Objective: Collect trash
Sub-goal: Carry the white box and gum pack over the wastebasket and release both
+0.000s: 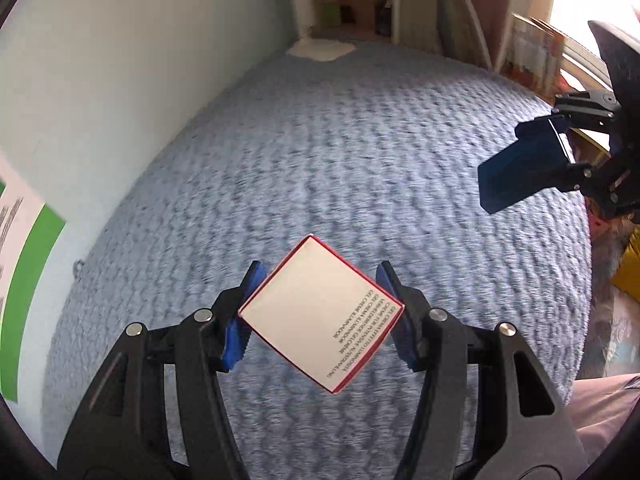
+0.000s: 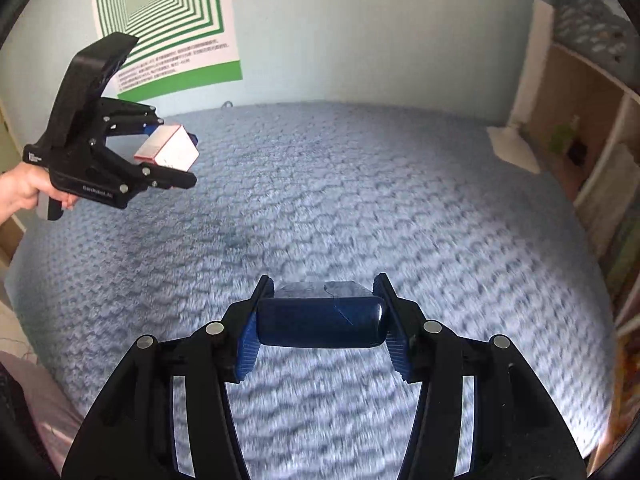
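My left gripper (image 1: 320,308) is shut on a white carton with red edges (image 1: 320,312), held corner-up above the blue-grey carpet; small print runs along one side. The same carton (image 2: 170,150) and left gripper (image 2: 172,152) show at the upper left of the right wrist view, held by a hand (image 2: 24,188). My right gripper (image 2: 322,320) is shut on a dark blue box (image 2: 320,322), lying crosswise between the blue pads. In the left wrist view that dark blue box (image 1: 524,168) and the right gripper (image 1: 560,152) hang at the right edge, above the carpet.
Blue-grey textured carpet (image 1: 340,160) covers the floor. A pale wall with a green-and-white poster (image 2: 160,20) stands behind. Wooden shelves (image 1: 420,8) with books and small items line the far side. A white sheet (image 1: 320,48) lies on the carpet by the shelves.
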Tool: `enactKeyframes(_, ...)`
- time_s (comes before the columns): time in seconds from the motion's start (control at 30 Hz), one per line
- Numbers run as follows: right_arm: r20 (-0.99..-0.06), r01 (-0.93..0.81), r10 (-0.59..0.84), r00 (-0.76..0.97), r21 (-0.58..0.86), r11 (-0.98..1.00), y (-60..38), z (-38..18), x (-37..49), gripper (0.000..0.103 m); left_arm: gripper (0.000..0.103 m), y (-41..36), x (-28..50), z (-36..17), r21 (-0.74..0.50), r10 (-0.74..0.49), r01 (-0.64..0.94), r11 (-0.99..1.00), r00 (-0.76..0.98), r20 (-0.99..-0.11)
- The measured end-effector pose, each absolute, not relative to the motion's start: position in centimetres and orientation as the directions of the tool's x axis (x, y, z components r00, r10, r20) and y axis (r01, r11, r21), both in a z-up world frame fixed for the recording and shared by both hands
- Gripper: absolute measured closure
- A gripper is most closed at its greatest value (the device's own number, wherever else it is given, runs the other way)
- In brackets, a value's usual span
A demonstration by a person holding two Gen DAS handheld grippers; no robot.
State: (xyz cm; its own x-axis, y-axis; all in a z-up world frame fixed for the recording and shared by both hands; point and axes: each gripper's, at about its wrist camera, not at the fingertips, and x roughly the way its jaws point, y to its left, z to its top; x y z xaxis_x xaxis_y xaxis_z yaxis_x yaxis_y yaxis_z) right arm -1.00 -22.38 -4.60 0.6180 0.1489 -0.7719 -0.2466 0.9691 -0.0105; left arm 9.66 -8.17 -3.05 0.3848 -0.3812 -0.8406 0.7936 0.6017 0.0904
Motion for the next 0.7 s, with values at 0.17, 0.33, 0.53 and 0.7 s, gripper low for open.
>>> enactKeyframes(0.17,-0.759,-0.144,0.077,0.647,-0.023,0.989,-25.1,-3.6,-6.0,0.050,0.048,-12.6,6.0,-2.1,0.097,-0.433,0.858,0.505,0.349,-0.831)
enactKeyframes(0.33,-0.748,-0.030,-0.007,0.664,-0.035,0.999,-27.7,-2.7,-11.7,0.050,0.048,-17.5,1.9,-1.8,0.098,-0.475,0.915,0.392,0.293,-0.830)
enactKeyframes(0.53,-0.748,0.128,-0.109,0.654,-0.032,0.991,-31.9,-2.6,-19.7,0.050,0.048,-23.6,-3.5,-2.2,0.082,-0.518,0.967,0.243,0.200,-0.832)
enactKeyframes(0.7,-0.756,0.251,-0.179,0.630,-0.020,0.968,-35.3,-3.3,-26.8,0.050,0.048,-28.8,-8.8,-3.2,0.066,-0.532,0.991,0.114,0.118,-0.838)
